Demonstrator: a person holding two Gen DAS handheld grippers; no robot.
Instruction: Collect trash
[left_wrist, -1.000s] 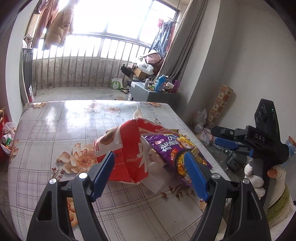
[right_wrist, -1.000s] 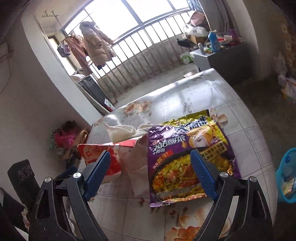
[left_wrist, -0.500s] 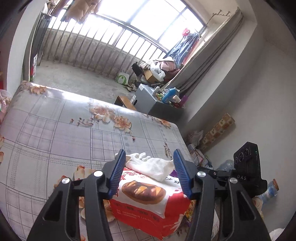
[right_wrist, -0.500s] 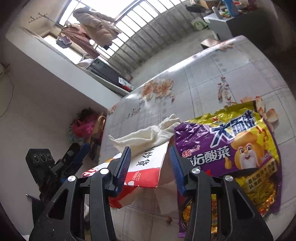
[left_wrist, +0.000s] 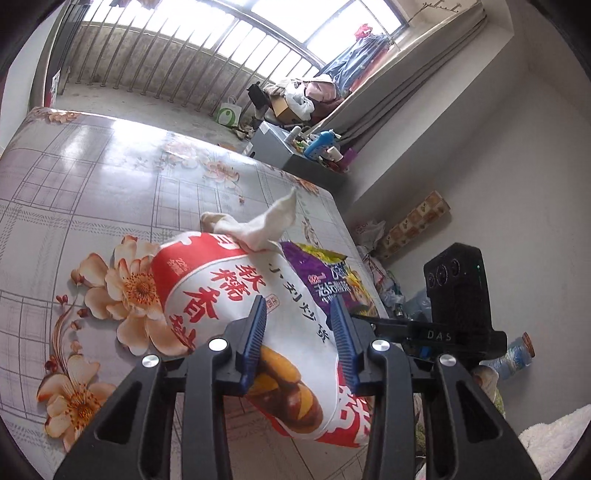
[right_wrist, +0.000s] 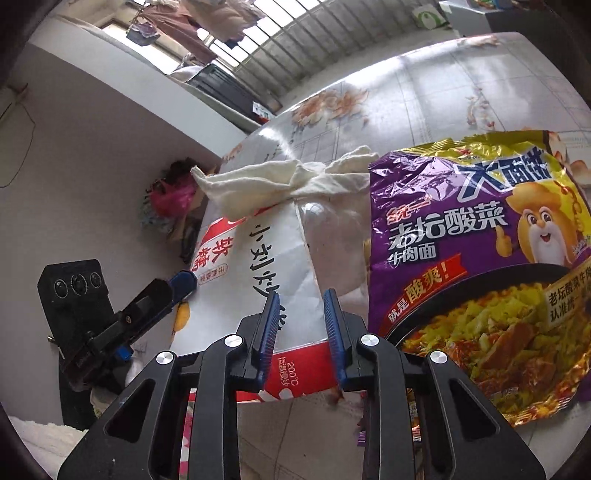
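Observation:
A red and white paper food bag (left_wrist: 236, 295) lies on the flowered table (left_wrist: 92, 192), with a crumpled white tissue (left_wrist: 255, 227) at its far end. A purple and yellow noodle wrapper (right_wrist: 476, 258) lies beside it. My left gripper (left_wrist: 299, 325) has its jaws narrowed around the near end of the bag, with a gap still showing. My right gripper (right_wrist: 301, 321) has its jaws narrowed over the bag's other edge (right_wrist: 280, 280), also with a gap. The tissue also shows in the right wrist view (right_wrist: 280, 177).
The table's right edge (left_wrist: 347, 229) drops to a floor with bags and a plastic bottle (left_wrist: 517, 354). A grey cabinet with bottles (left_wrist: 295, 147) stands beyond the table. A pink bag (right_wrist: 170, 195) hangs off the table's left side.
Both grippers have moved in low over the red and white bag and their jaws have narrowed from wide open to a small gap around it.

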